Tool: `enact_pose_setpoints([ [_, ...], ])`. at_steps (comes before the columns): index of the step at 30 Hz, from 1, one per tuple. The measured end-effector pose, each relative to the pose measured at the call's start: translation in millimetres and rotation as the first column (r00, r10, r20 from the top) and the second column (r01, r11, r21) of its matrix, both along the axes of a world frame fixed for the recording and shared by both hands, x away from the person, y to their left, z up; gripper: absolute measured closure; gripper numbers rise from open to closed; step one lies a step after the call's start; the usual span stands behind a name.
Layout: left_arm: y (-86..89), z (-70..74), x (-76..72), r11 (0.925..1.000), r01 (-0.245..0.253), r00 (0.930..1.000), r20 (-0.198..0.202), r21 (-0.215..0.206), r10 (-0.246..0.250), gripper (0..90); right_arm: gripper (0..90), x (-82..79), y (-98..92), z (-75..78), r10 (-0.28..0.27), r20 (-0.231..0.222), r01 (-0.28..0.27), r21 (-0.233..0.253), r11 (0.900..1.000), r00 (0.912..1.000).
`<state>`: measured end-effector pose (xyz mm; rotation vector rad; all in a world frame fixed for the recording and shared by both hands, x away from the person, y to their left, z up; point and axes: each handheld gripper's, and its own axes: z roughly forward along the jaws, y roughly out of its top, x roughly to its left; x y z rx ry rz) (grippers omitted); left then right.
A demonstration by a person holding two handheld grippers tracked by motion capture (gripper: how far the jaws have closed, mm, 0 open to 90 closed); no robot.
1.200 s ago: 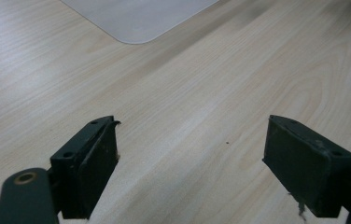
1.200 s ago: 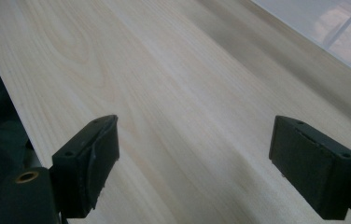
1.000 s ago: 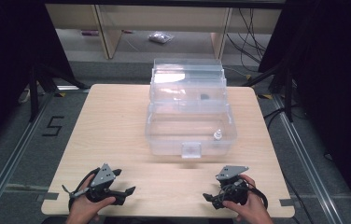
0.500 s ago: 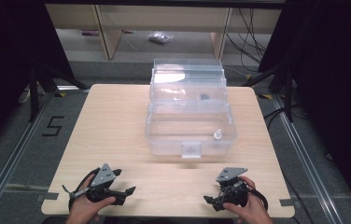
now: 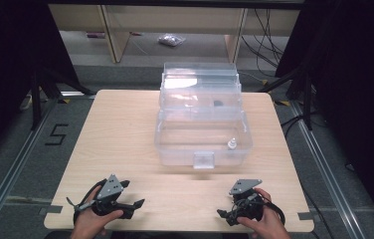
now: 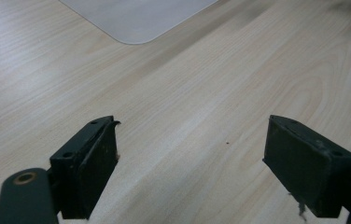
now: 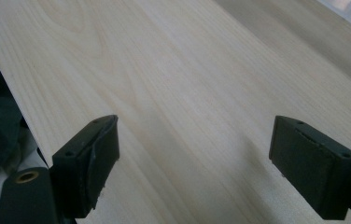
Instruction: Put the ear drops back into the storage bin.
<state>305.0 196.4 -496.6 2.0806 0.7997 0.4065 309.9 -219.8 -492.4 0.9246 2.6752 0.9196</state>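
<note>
From the high view, a clear plastic box (image 5: pixel 202 134) with its lid (image 5: pixel 200 84) raised sits mid-table (image 5: pixel 125 129), well apart from both grippers; a small white-capped item (image 5: pixel 232 144) lies inside (too small to identify). A "5" (image 5: pixel 58 134) marks the floor. The left gripper (image 5: pixel 134 204) and right gripper (image 5: pixel 223 214) rest near the front edge.

Left gripper view: jaws spread, holding nothing, over bare wood.

Right gripper view: jaws likewise released.

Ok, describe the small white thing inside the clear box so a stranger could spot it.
On the wooden table stands a clear plastic box with its lid open. In the box's near right corner stands a small white bottle-like object, the only opaque white item there; a dark speck lies farther back.
</note>
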Motion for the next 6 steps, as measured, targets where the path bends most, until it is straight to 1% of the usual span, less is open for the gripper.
enact_pose_setpoints([
  [2,0.0,0.1,0.0,1.0,0.001,1.0,0.0,0.0,-0.001,16.8,16.9,0.2,0.0,-0.3,-0.002,0.003,0.002,0.0,1.0,1.0],
  [3,-0.7,-0.3,-0.2,0.9999,-0.005,1.0,0.0,-0.011,0.005,16.8,16.9,0.3,0.0,-0.2,-0.001,0.004,0.001,0.0,1.0,1.0],
  [4,-2.3,-0.9,-1.5,0.9992,-0.016,0.9998,-0.014,-0.037,0.016,16.8,16.9,0.3,-0.4,0.4,0.001,0.0,-0.001,-0.004,1.0,1.0],
  [5,-2.0,-0.7,-1.6,0.9993,-0.014,0.9998,-0.018,-0.033,0.014,16.8,16.9,0.4,-0.1,-0.1,0.001,0.003,-0.001,0.0,1.0,1.0],
  [6,-1.1,-0.6,-0.8,0.9998,-0.007,1.0,-0.007,-0.019,0.007,16.8,16.9,0.4,0.0,-0.1,0.001,0.004,-0.001,-0.001,1.0,1.0],
])
